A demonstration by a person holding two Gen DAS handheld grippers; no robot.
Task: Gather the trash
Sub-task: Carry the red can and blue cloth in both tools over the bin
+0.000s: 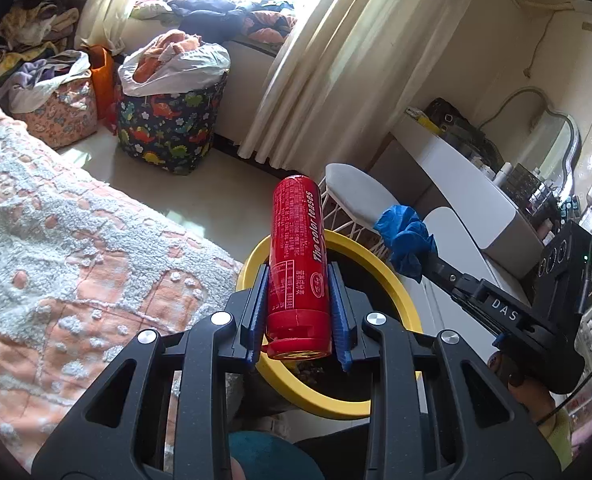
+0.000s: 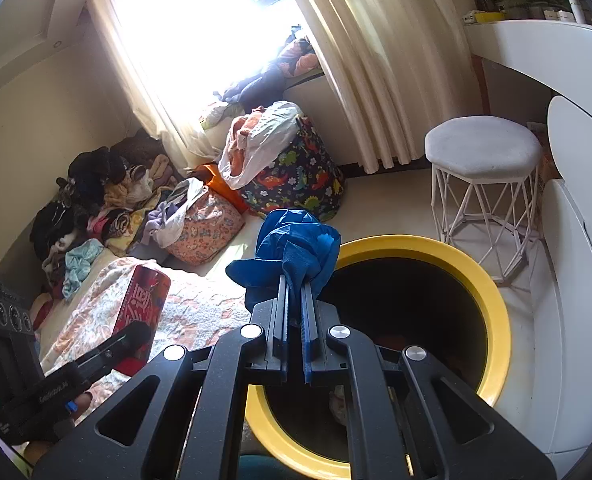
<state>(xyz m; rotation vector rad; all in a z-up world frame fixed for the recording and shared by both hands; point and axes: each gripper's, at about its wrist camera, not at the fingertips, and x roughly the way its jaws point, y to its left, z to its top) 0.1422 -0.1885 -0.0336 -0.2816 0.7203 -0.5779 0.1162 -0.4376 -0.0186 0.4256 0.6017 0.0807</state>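
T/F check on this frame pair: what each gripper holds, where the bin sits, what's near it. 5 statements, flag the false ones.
1. The left gripper is shut on a red cylindrical can with white lettering. True.
2. The right gripper holds a crumpled yellow paper. False: its jaws clamp a crumpled blue cloth-like wad.
3. The round black bin with a yellow rim already has some items at its bottom. True.
4. The red can has been dropped in the bin. False: it is between the left jaws, above the rim.
5. The white wire-legged stool with a grey seat lies tipped over. False: it stands upright beyond the bin.
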